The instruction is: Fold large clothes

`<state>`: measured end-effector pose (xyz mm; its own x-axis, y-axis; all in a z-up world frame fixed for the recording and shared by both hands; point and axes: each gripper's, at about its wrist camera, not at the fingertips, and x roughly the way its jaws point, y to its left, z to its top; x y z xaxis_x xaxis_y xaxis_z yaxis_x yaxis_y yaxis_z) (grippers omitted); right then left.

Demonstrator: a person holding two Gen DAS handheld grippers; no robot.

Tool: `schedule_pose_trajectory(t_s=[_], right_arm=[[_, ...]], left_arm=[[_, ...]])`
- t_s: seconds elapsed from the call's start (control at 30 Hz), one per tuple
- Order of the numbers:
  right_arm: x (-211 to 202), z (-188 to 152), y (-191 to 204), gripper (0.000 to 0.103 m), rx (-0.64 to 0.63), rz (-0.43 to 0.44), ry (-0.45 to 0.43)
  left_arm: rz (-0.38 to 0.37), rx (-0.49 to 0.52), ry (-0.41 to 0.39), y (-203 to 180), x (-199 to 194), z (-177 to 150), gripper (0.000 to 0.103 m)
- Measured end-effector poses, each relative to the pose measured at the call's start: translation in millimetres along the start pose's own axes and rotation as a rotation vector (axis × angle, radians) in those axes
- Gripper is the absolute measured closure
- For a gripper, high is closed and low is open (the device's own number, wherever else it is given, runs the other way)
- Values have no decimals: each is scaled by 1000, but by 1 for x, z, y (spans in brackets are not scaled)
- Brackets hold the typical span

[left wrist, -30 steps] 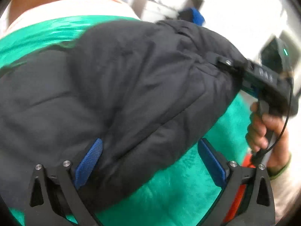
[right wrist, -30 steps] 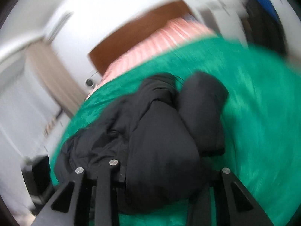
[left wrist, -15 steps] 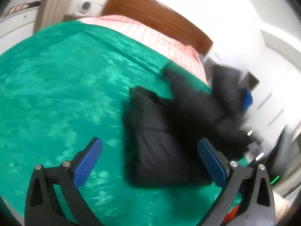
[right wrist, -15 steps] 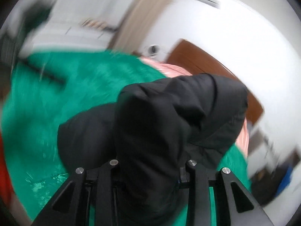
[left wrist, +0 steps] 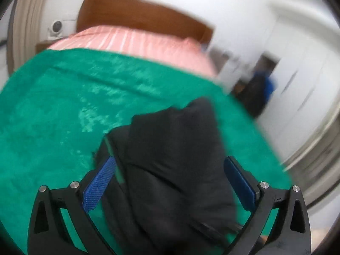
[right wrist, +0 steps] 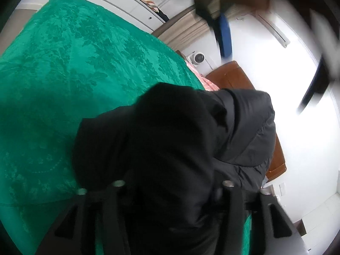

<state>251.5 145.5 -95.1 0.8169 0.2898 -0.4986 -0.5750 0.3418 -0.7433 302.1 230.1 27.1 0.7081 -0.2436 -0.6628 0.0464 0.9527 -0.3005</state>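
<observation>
A black padded jacket (left wrist: 176,161) lies bunched on the green bedspread (left wrist: 53,110). My left gripper (left wrist: 170,180) is open, its blue pads on either side of the jacket without closing on it. In the right wrist view the jacket (right wrist: 170,140) fills the middle and hangs over my right gripper (right wrist: 172,191), which is shut on a thick fold of it; the fingertips are buried in the fabric. The left gripper's blue pad (right wrist: 225,36) shows blurred at the top of that view.
The green bedspread (right wrist: 63,74) covers the bed. A pink striped sheet (left wrist: 136,44) and a brown headboard (left wrist: 144,14) are at the far end. A small white camera (left wrist: 56,26) stands beside the bed. White wardrobes (left wrist: 297,85) stand at the right.
The left gripper has swung away from the jacket toward the headboard, then back over it. The right gripper has lifted and turned with the jacket held in it.
</observation>
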Motion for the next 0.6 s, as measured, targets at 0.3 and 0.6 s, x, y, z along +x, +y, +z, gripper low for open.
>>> schedule_pose_trajectory(t_s=[0.3, 0.6], right_arm=[[-83, -65, -73, 16, 556, 237, -99], [-44, -140, -126, 16, 999, 241, 74]], left_arm=[[33, -282, 109, 96, 81, -38, 0], [98, -309, 109, 129, 104, -69, 0]])
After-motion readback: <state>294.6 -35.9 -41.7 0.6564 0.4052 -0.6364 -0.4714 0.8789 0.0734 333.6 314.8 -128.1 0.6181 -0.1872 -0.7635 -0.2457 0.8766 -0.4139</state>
